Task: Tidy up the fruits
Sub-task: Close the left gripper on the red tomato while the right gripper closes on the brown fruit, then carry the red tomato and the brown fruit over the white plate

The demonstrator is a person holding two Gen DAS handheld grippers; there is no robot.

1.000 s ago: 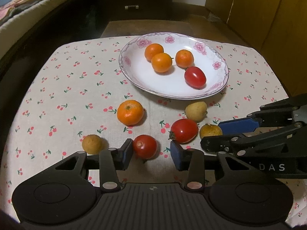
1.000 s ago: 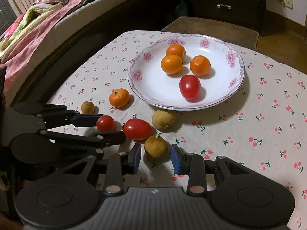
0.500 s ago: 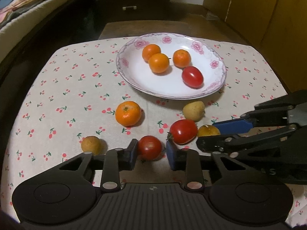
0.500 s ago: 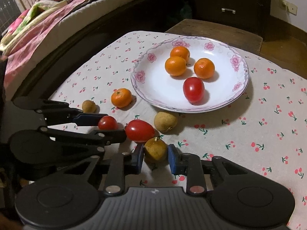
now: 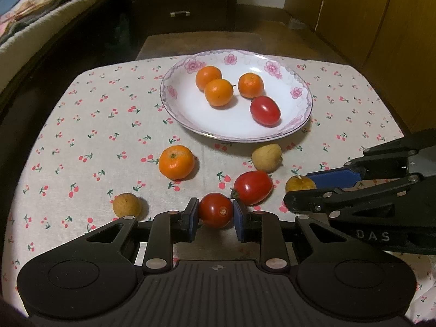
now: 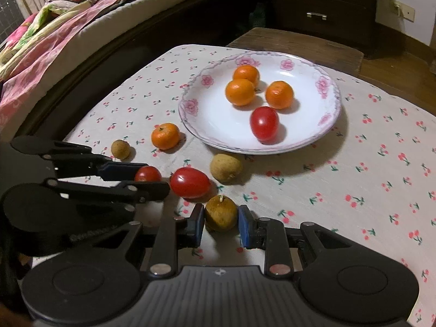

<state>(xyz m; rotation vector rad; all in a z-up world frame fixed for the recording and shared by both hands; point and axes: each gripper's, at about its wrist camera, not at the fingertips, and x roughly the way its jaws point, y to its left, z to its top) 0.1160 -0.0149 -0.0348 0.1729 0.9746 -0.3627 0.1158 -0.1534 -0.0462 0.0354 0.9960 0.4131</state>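
Pinching a soft tomato (image 5: pixel 215 210) in my left gripper (image 5: pixel 215 216) and a firmer, probably longan-like fruit (image 6: pixel 220 212) in my right gripper (image 6: pixel 221 221), I squeeze both lightly at their widest middles.

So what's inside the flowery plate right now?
The flowery plate holds three oranges and one red tomato, all in plain sight on its white middle. Whatever lies under the fruits is hidden.

A home bedroom: a bed heaped with floral pink bedding (image 6: pixel 54 27), a dark wooden chest of drawers (image 5: pixel 179 0) and a small table under a cherry-print cloth (image 5: pixel 95 125) carrying a flower-rimmed white plate (image 5: pixel 174 81).
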